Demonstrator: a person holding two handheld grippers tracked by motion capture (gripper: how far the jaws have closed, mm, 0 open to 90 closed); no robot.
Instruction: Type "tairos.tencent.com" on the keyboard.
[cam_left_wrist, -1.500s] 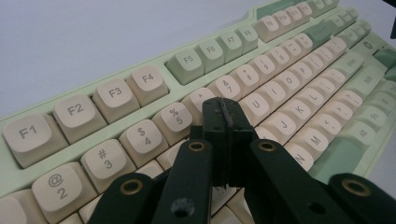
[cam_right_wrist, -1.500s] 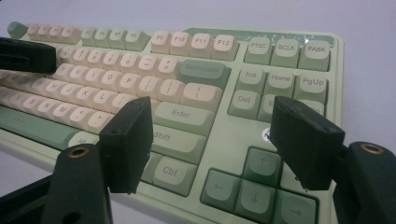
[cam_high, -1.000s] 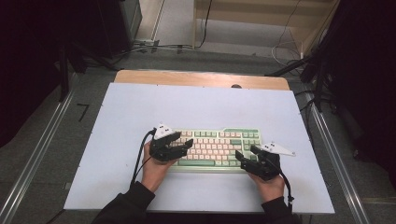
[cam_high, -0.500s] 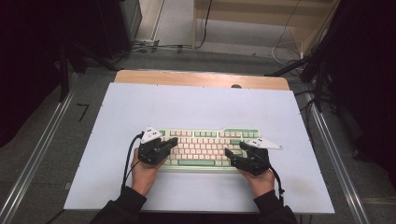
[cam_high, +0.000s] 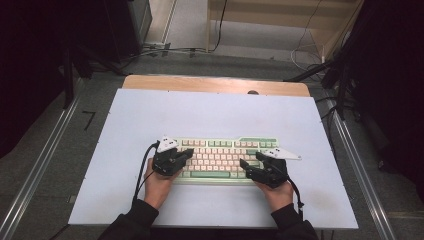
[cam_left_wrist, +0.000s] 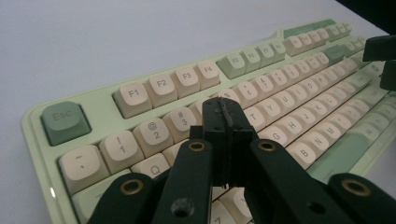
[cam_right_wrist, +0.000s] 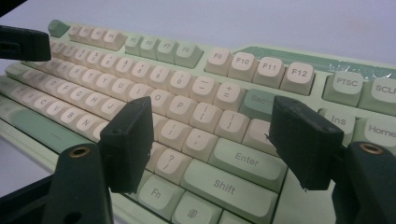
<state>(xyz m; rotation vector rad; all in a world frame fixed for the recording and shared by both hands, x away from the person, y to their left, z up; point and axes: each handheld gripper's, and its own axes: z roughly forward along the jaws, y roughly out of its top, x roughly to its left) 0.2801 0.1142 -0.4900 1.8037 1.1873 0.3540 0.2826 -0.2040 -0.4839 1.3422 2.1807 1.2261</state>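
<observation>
**Two black grippers over a green keyboard**

A pale green keyboard with cream and green plastic keys (cam_high: 220, 157) lies on a flat white table top (cam_high: 210, 117), near the front edge where the person sits. It lies flat, with its long side running left to right.

The black left gripper (cam_high: 187, 153) is held in the left hand (cam_high: 159, 185) at the left end of the keyboard. Its jaws have just been closing, and now they are pressed tight together with nothing between them. In the left gripper view the closed tip (cam_left_wrist: 227, 119) sits just over the cream keys near the number 3 key. I cannot tell if it touches a key.

The black right gripper (cam_high: 250, 165) is held in the right hand (cam_high: 278, 192) at the right end of the keyboard. Its jaws stand wide apart and hold nothing. In the right gripper view its two fingers (cam_right_wrist: 128, 142) hang over the keys, one near the question mark key and one near the Enter key. The keys show in the gap between them. I cannot tell if they touch the keys.

The two grippers are well apart, one at each end.
</observation>
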